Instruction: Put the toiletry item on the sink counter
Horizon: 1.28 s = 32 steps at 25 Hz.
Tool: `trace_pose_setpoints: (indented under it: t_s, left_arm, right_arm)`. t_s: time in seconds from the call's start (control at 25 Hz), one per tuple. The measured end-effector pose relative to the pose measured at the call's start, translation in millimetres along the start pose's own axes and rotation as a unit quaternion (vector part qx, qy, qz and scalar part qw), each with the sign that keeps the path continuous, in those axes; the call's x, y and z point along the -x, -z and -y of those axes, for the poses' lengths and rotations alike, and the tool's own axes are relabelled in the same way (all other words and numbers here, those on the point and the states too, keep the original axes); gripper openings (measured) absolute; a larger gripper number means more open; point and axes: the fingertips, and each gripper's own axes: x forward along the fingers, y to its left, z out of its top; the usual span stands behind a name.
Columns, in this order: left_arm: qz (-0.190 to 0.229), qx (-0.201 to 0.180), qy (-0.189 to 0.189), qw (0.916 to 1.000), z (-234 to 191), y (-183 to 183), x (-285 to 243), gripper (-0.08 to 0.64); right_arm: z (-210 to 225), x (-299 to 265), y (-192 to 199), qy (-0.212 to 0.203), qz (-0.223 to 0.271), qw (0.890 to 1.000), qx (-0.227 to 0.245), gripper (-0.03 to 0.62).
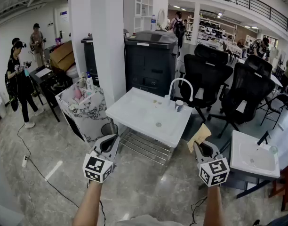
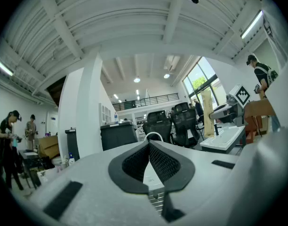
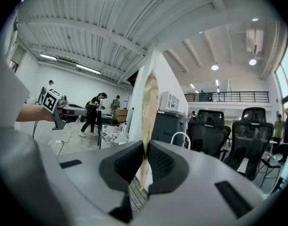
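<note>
Toiletry item (image 1: 199,136), a thin tan sachet, stands pinched by its lower edge between the closed jaws of the right gripper (image 1: 200,147), most of it rising free above the pads; in the right gripper view it (image 3: 148,108) is a flat sheet seen edge-on. The left gripper (image 1: 108,142) has its jaws brought together on nothing. The white sink counter (image 1: 134,113) lies ahead and somewhat left of the sachet, well apart from it. I judge the main risk to be the grip: so little of the limp sachet is clamped that a quick swing could make it flop or slip out onto the floor. Set down too far back, it could knock the cup (image 1: 179,105) beside the faucet (image 1: 180,84), or slide into the drain area. A second basin (image 1: 253,158) at the right sits nearer and could be taken for the target, and a cable (image 1: 36,171) crosses the floor at the left. Faint print shows on the sachet but is too small to read; the marker cubes (image 1: 98,168) carry only square patterns.
</note>
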Motion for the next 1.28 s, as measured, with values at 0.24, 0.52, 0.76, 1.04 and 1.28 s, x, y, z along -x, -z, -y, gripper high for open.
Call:
trace_pose_setpoints:
  t_s: [0.24, 0.52, 0.76, 1.04, 1.28]
  left_arm:
    - [0.005, 0.003, 0.012, 0.9999, 15, -1, -9, 0.009]
    - [-0.027, -0.007, 0.006, 0.9996, 27, 9, -20, 0.009]
    - [-0.035, -0.003, -0.023, 0.9991, 34, 14, -20, 0.009]
    - [-0.060, 0.011, -0.041, 0.9973, 11, 28, -33, 0.009]
    - [-0.070, 0.011, -0.060, 0.9957, -36, 53, -60, 0.010]
  right_arm:
    - [12, 4, 8, 0.003, -0.004, 1.000, -0.004, 0.028]
    - [33, 9, 20, -0.003, -0.002, 1.000, -0.024, 0.028]
    - [51, 9, 35, -0.014, 0.001, 0.999, -0.047, 0.028]
    - [58, -21, 34, -0.033, 0.009, 0.998, -0.050, 0.029]
    - [60, -75, 39, -0.040, -0.004, 0.998, -0.052, 0.029]
